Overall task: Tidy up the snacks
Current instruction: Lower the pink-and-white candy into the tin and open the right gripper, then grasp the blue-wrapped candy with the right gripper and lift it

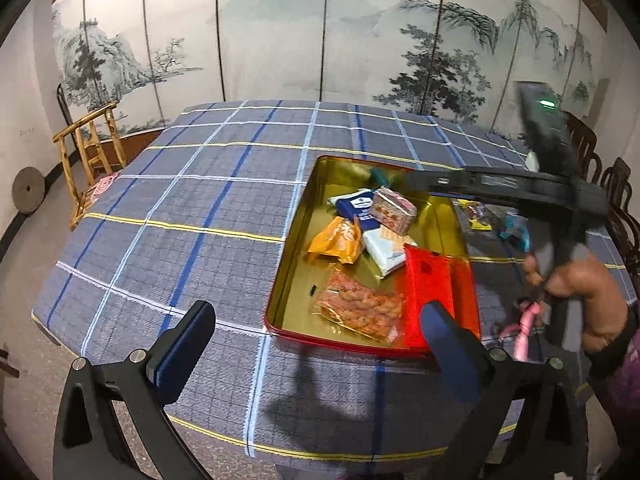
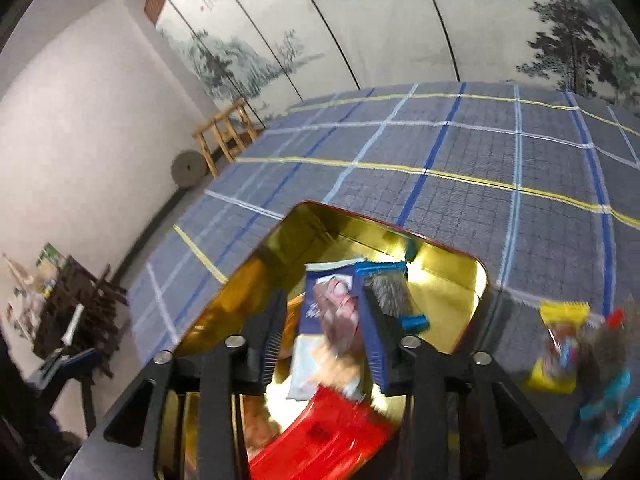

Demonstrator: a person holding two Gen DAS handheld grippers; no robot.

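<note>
- Here, your right gripper hangs over the tin with its jaws apart; whether they grip the blue-ended packet is too blurred to tell.
- Lower it flat into the bare gold corner.
- Your left gripper is wide and empty, near the tin's front rim.
- Glossy, crinkly wrappers fill the tin; more snacks lie on the woven checked cloth.

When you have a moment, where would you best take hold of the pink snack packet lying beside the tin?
Probably across the pink packet's narrow middle, from above: it lies flat on the tablecloth, outside the tin.
</note>
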